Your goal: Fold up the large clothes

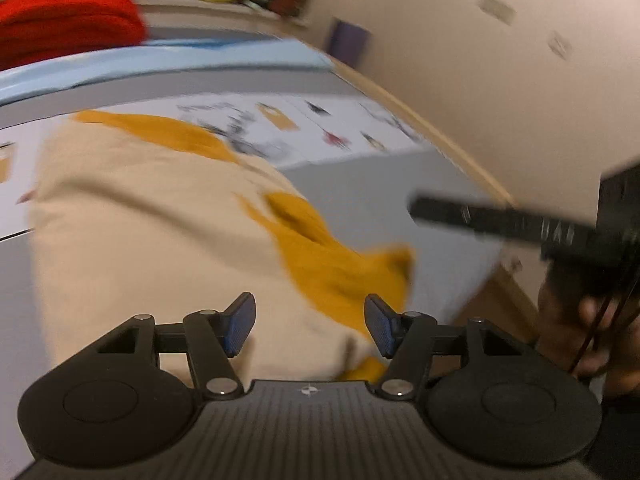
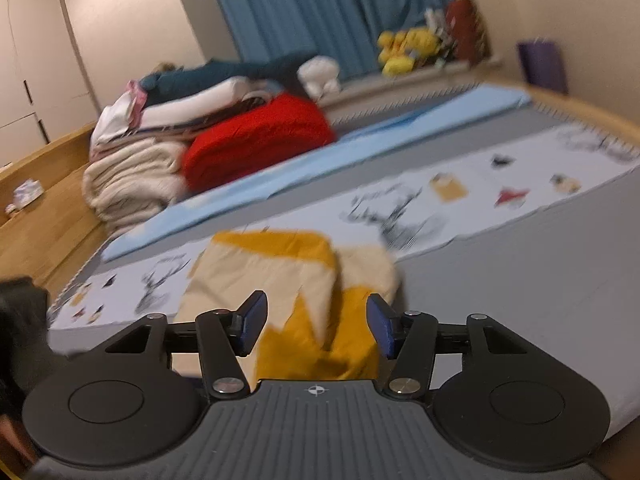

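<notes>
Nearest, the left gripper (image 1: 310,326) and the right gripper (image 2: 316,326) both hang with jaws apart and nothing pinched, just over the cream and mustard garment (image 1: 160,216) lying loosely folded on the bed (image 2: 520,280). Under its far edge runs a white printed sheet (image 2: 460,196), then a light blue strip (image 2: 360,136). Farther back sit a red bundle (image 2: 260,140) and stacked linens (image 2: 132,176) before a blue curtain (image 2: 320,8).

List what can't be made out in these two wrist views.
- Garment near edge: left wrist view, hidden under left gripper.
- Garment type: both views, motion blur.
- Sheet prints: right wrist view, blurred.
- Right gripper: its body hides the cloth's near hem.
- Shelf items: right wrist view, small, blurred.
</notes>
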A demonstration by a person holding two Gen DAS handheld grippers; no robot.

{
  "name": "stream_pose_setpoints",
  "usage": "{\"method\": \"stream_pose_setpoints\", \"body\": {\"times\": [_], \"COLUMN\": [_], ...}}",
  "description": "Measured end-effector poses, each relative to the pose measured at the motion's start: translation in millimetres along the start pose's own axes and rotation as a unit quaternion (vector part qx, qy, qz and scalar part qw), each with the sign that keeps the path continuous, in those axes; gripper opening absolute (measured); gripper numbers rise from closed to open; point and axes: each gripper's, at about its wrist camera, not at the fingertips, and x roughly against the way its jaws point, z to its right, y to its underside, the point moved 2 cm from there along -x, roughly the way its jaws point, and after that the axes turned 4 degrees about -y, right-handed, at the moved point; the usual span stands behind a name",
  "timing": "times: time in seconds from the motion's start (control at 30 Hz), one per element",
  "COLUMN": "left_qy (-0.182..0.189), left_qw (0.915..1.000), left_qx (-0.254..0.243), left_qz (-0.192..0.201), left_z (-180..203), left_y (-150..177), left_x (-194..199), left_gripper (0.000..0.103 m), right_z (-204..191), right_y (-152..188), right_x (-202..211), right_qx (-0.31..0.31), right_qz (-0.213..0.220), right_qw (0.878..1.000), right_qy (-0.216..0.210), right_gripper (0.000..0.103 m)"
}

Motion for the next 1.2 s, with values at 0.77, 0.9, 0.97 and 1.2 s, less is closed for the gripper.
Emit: {"method": "stream_pose_setpoints", "body": {"times": [0.77,0.9,0.97,1.2], "left_qy": [-0.141,-0.158,-0.162,-0.118], "left_qw": [0.9863,0.9820,0.9781,0.9816], "left_qx": [0.083,0.037,0.026,0.014], "left_qz": [-0.021,-0.097,-0.129,-0.149], "left_z": [-86,-82,-86,-91], "left_y": [3,18,33,52], "left_x": [36,5,-9,-12], "left_gripper": [0.066,0.067,0.072,0.072], "right_z": [2,26,30,28], "right_y": [28,57,64,83], "right_x": [1,-26,-35,-64], "right_qx": [0.057,0.064,0.071,0.094], "right_qz": [-0.077,-0.171,-0.187,-0.231], "right_qw": [0.995,0.981,0.978,0.964], "right_qy": [0.018,0.061,0.067,0.090], "right_gripper": [0.004,0.004,0.004,0.004]}}
